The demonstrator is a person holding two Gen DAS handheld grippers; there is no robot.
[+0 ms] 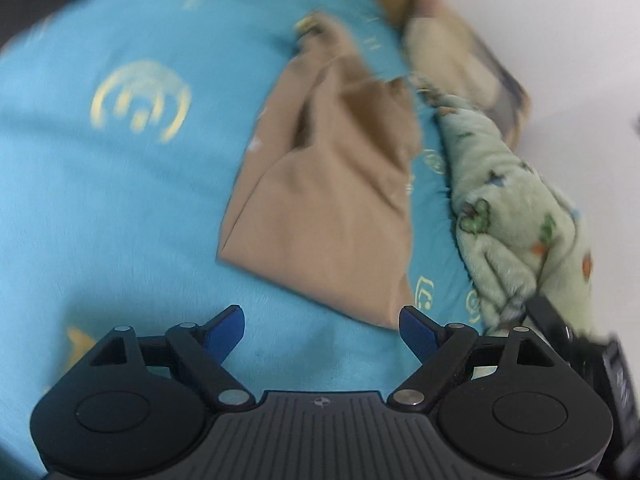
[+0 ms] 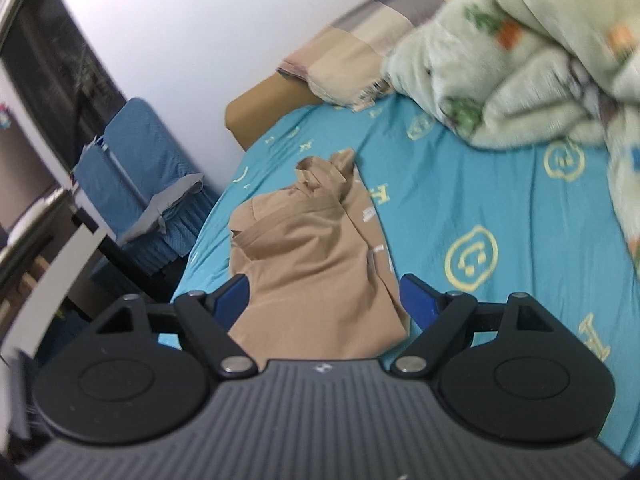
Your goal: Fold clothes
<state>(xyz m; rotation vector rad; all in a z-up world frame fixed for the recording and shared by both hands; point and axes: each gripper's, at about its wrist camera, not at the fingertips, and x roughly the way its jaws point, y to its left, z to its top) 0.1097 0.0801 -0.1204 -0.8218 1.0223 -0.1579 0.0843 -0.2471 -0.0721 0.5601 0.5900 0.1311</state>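
A tan garment lies rumpled and partly folded on the turquoise bed sheet. My left gripper is open above the sheet, just short of the garment's near edge, with nothing between its blue pads. In the right wrist view the same tan garment stretches away from me on the sheet. My right gripper is open, and the garment's near end lies below the gap between the fingers without being pinched. The other gripper's black body shows at the lower right of the left wrist view.
A pale green fleece blanket with small prints is heaped along the sheet's right side. A checked pillow lies by the white wall. Beside the bed's left edge stand blue fabric items and dark furniture.
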